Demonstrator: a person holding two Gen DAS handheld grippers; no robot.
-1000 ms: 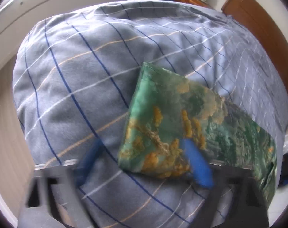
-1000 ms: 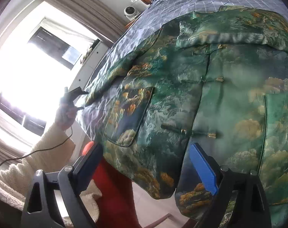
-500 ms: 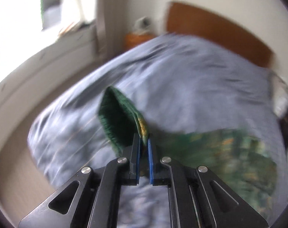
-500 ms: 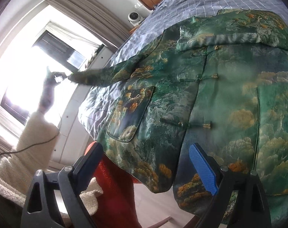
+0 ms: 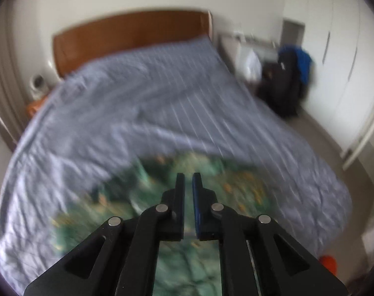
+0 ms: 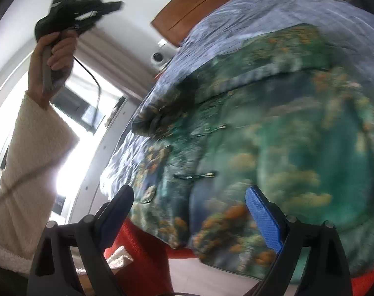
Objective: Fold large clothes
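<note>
A green jacket with gold cloud print (image 5: 117, 197) lies front side up on the blue checked bed cover (image 5: 137, 111), much blurred. My left gripper (image 5: 188, 175) hangs above it, shut, and I see no cloth between its pads. From the right wrist view, a hand in a cream sleeve (image 6: 26, 160) holds that left gripper (image 6: 83, 2) high up, free of the jacket (image 6: 285, 123). One jacket sleeve (image 6: 162, 116) lies bunched and folded in over the chest. My right gripper (image 6: 188, 192) stands open above the jacket's hem near the bed's edge, with nothing held.
A wooden headboard (image 5: 127, 32) closes the far end of the bed. Dark bags and blue cloth (image 5: 283, 83) stand on the floor at the right wall. A bright window (image 6: 70, 123) is at the left, and a red garment (image 6: 142, 246) lies under the right gripper.
The left gripper shut on the jacket's sleeve, swung it up and across over the jacket, and now is raised high without cloth. The sleeve lies folded inward. The right gripper shifted slightly, still open.
</note>
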